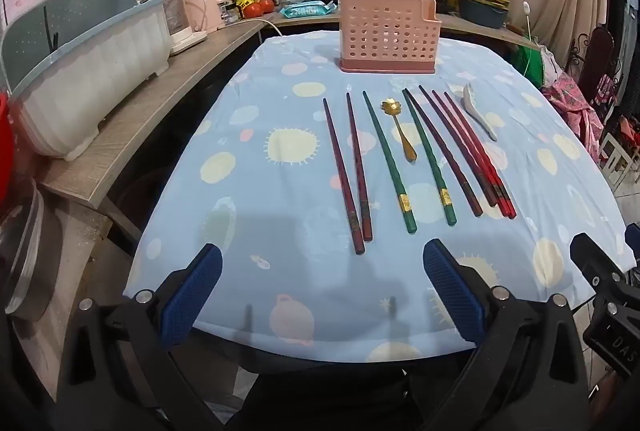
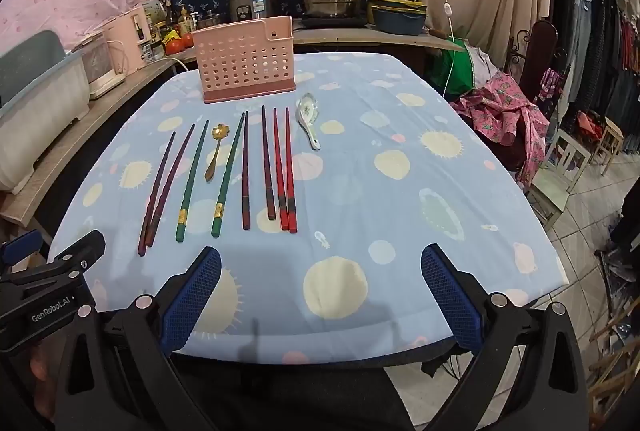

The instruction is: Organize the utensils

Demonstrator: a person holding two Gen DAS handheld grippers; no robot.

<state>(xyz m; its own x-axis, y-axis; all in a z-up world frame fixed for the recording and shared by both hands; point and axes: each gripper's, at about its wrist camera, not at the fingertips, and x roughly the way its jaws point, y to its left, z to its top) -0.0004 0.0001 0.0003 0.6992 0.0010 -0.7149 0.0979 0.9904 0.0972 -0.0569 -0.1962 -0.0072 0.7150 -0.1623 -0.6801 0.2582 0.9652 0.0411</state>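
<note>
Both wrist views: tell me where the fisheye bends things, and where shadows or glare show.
Left wrist view: the table edge bows, dark corners frame the picture, and a soft shadow lies on the cloth near the left hand-held gripper. Right wrist view: the chopsticks fan out curved, and the gold spoon catches a glint.

Left hand-held gripper [image 1: 322, 291]: black frame, blue ribbed pads, silver screws.
Right hand-held gripper [image 2: 321, 291]: same black frame, blue mesh-textured pads, silver screws.
Marking: white "GenRobot.AI", lower left of the right wrist view.
</note>
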